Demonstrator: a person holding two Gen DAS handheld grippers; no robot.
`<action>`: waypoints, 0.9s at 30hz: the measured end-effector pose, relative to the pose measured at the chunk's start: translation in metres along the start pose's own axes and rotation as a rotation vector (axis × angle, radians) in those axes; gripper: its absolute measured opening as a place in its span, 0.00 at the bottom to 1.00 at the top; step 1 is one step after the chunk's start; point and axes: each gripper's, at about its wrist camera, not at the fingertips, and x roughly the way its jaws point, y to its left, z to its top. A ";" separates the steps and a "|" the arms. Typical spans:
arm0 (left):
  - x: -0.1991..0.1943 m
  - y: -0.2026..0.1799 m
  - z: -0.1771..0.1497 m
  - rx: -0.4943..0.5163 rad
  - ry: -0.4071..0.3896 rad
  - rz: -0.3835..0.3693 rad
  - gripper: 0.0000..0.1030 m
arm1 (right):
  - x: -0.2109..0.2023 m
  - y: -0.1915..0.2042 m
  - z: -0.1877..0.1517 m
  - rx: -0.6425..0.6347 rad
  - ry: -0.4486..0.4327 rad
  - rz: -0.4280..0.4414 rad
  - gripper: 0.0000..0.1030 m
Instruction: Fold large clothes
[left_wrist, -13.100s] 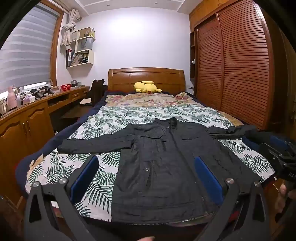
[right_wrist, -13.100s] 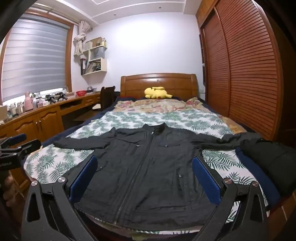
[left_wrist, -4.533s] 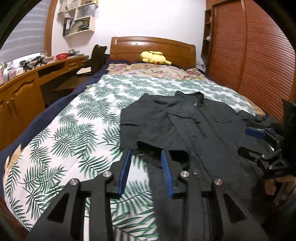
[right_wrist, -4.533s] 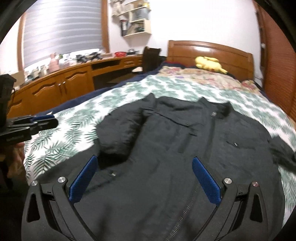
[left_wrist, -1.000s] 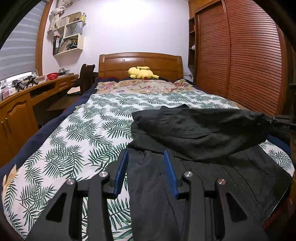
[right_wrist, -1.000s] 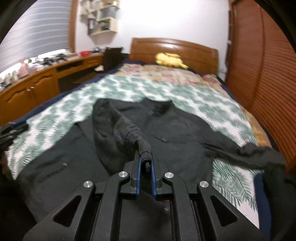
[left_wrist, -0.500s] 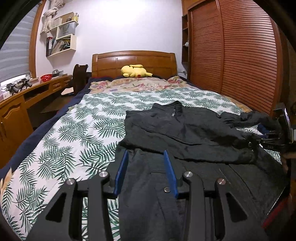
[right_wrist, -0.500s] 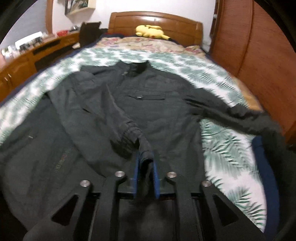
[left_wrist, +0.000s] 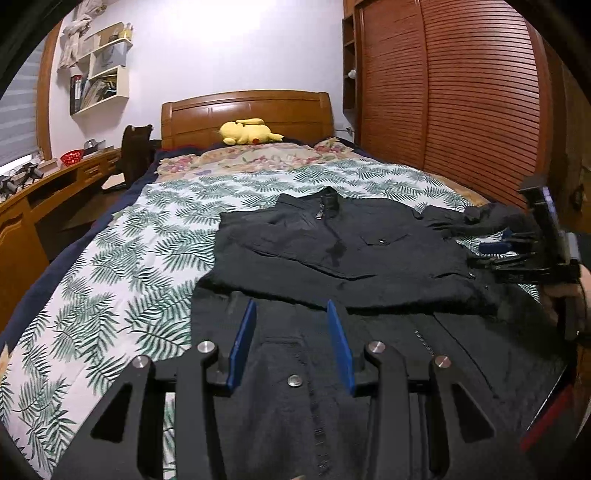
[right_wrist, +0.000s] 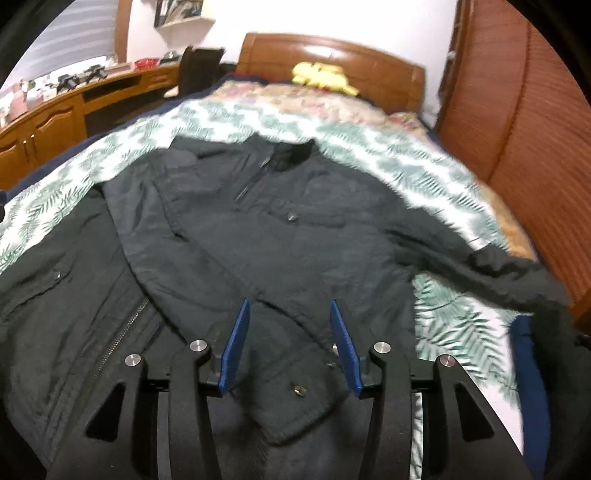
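Note:
A dark zip jacket (left_wrist: 369, 258) lies front-up on the leaf-print bed cover (left_wrist: 122, 266). One sleeve is folded across its chest, and the cuff (right_wrist: 295, 387) rests on the jacket body under my right gripper (right_wrist: 290, 343). The right gripper's jaws are opening, with the cuff lying loose between and below the blue pads. The other sleeve (right_wrist: 498, 273) stretches out toward the bed's right side. My left gripper (left_wrist: 291, 332) hovers open over the jacket's lower front with nothing between its pads. In the left wrist view the right gripper (left_wrist: 517, 254) shows at the far right.
A yellow plush toy (left_wrist: 247, 133) lies by the wooden headboard (left_wrist: 243, 110). A slatted wardrobe (left_wrist: 461, 92) lines the right side and a wooden desk (left_wrist: 44, 192) the left. Another dark garment (right_wrist: 557, 332) sits at the bed's right corner.
The right gripper carried the sleeve across the chest, lowered it and opened, letting the cuff go. The left gripper slid sideways over the jacket's lower front, still open.

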 end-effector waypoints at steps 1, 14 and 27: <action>0.003 -0.003 0.000 0.002 0.007 -0.005 0.37 | 0.007 0.001 0.000 0.003 0.019 0.005 0.44; 0.027 -0.049 -0.001 0.037 0.060 -0.087 0.38 | 0.063 0.006 -0.029 -0.008 0.169 0.016 0.50; 0.040 -0.068 -0.006 0.052 0.097 -0.106 0.40 | 0.014 -0.096 -0.027 0.145 0.124 -0.046 0.54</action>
